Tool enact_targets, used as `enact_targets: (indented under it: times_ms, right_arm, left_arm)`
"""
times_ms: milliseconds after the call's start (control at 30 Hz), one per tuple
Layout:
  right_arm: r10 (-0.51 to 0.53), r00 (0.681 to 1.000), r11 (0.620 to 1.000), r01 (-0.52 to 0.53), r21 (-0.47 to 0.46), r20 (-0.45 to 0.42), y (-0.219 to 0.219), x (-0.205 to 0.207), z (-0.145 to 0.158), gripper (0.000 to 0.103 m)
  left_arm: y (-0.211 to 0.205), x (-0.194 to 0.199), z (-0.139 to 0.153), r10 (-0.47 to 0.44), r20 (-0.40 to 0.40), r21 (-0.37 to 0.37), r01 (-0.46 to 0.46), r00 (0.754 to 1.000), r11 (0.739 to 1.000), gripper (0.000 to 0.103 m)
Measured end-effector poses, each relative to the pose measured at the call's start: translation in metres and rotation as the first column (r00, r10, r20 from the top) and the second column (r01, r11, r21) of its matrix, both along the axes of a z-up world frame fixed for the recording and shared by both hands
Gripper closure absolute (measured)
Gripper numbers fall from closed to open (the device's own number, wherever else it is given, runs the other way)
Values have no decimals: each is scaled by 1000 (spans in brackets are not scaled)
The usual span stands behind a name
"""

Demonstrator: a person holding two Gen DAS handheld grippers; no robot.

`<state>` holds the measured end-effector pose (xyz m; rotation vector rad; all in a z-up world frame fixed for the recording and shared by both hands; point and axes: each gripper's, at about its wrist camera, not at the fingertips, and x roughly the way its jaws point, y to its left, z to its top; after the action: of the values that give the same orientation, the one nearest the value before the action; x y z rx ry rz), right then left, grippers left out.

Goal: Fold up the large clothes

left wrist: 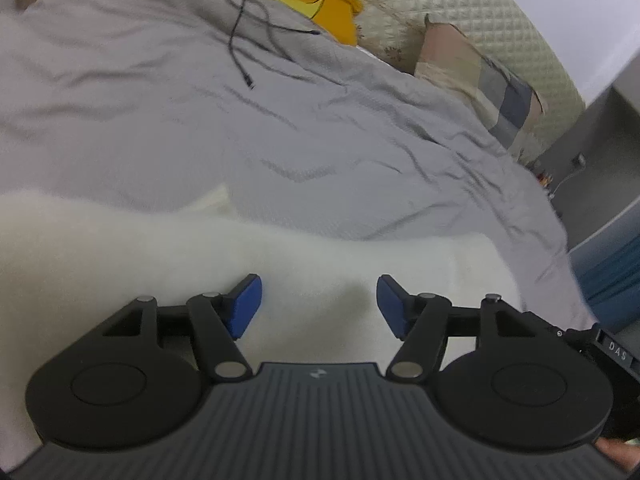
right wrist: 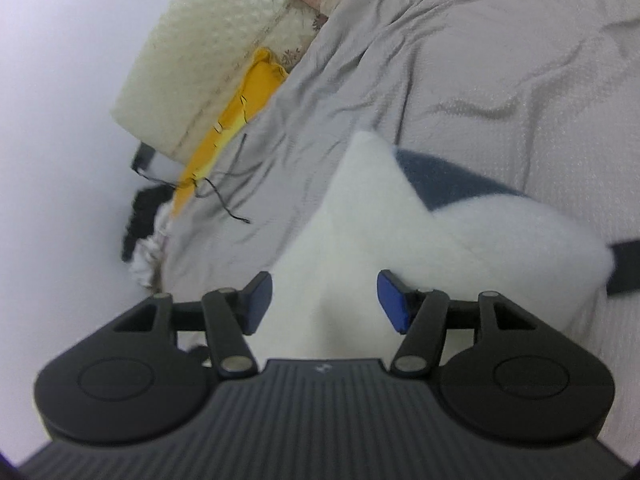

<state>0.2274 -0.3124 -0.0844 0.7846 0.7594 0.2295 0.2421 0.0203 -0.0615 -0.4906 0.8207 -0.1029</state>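
Observation:
A white fluffy garment (left wrist: 120, 248) lies spread across the grey bed sheet (left wrist: 200, 112). In the left wrist view my left gripper (left wrist: 319, 304) hovers over it, open, with its blue pads (left wrist: 246, 304) wide apart and nothing pinched between them. In the right wrist view the same white garment (right wrist: 360, 208) shows a pointed corner and a dark blue part (right wrist: 440, 176) behind it. My right gripper (right wrist: 325, 302) is open above the white cloth, its pads clear of the fabric. The view is blurred.
A yellow cloth (left wrist: 320, 0) and a loose black cable (left wrist: 244, 40) lie on the sheet near the quilted headboard (left wrist: 480, 20). A patterned pillow (left wrist: 480, 80) leans there. A blue case (left wrist: 612, 264) stands beside the bed. A black band (right wrist: 624, 268) crosses the right edge.

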Motion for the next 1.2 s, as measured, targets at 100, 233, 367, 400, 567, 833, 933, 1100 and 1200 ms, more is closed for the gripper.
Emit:
enact_targets:
  times_ms: [100,233,367,400,567,833,933,1100,1200]
  right_arm:
    - [2,1000,1000,-2,-9,2,2,10,-16,43]
    - [2,1000,1000,-3,-12,-25,2,23,-22,43]
    - [5,1000,1000,-6,-9,-14,2,25,-24,43]
    - [10,1000,1000,-10,-10,-10,1,24,-25,43]
    - [15,1000,1000,-15,10,-4,0,25,-21,43]
    - [73,992,988,-57,-142,107,12,15,12,40]
    - [81,985,978,-49,-204,151,10,11,25,18]
    - [43,989,978,-13,-207,145,-3,21,22,13]
    - [40,990,969,-5,-246,136,-6,35,15,13]
  left_arm:
    - [-7,13,-11,-25,37,65,23,999,998,27]
    - [-20,23,-23,-57,64,162,46,996,986,22]
    - [-21,27,-28,-64,89,181,47,994,982,20]
    - [-21,27,-29,-64,96,186,45,993,981,20]
    - [-19,22,-27,-61,114,169,42,992,985,20]
    - [17,-18,6,7,207,53,-18,978,998,20]
    - [39,-40,22,63,254,36,-75,965,997,19]
    - [72,-60,39,194,262,157,-240,945,958,16]
    - [90,-59,35,275,218,215,-321,937,922,15]
